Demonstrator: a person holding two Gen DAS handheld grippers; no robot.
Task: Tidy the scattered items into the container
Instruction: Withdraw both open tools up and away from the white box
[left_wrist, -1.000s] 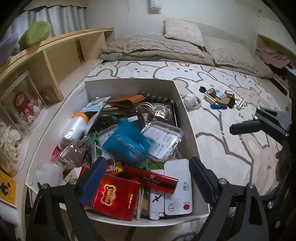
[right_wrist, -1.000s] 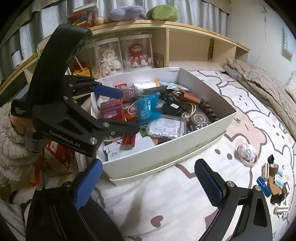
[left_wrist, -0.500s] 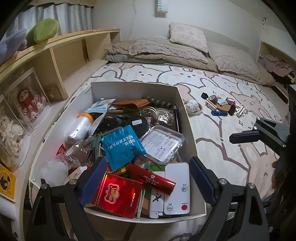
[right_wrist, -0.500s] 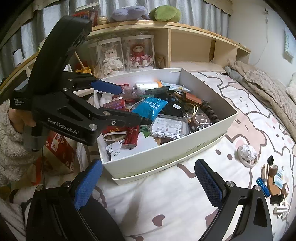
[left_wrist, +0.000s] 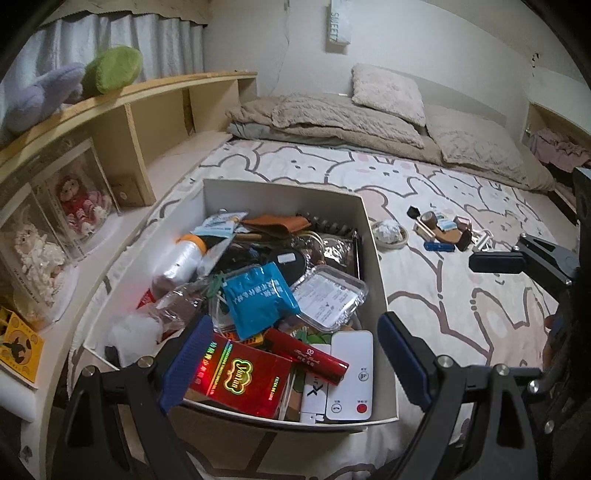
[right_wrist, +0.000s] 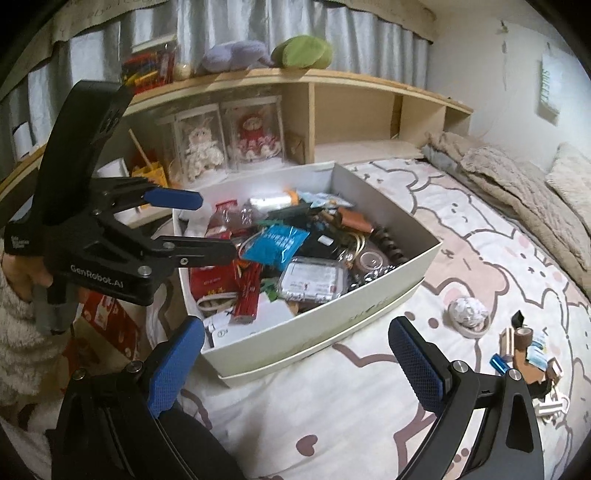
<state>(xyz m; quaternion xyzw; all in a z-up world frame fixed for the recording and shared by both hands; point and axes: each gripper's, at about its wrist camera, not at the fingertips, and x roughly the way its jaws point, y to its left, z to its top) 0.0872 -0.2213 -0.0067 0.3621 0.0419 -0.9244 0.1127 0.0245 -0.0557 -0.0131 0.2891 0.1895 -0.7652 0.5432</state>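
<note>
A white box (left_wrist: 365, 236) (right_wrist: 424, 254) sits on the bed, full of items: a blue packet (left_wrist: 258, 295) (right_wrist: 277, 243), a red box (left_wrist: 236, 376), a clear plastic case (left_wrist: 328, 295) (right_wrist: 314, 277). My left gripper (left_wrist: 291, 358) is open and empty above the box's near end; it also shows in the right wrist view (right_wrist: 210, 225). My right gripper (right_wrist: 295, 365) is open and empty over the sheet beside the box. Scattered small items (left_wrist: 443, 229) (right_wrist: 524, 354) and a crumpled ball in a ring (left_wrist: 388, 232) (right_wrist: 467, 314) lie on the bed.
A wooden shelf (left_wrist: 140, 122) (right_wrist: 332, 110) with boxed dolls (right_wrist: 225, 140) runs along the bed's left side. Pillows and a folded blanket (left_wrist: 351, 114) lie at the head. A red carton (right_wrist: 107, 325) lies near my left hand.
The left gripper has risen and pulled back from the box, empty. The blue packet now lies settled in the box. The right gripper has barely moved.
</note>
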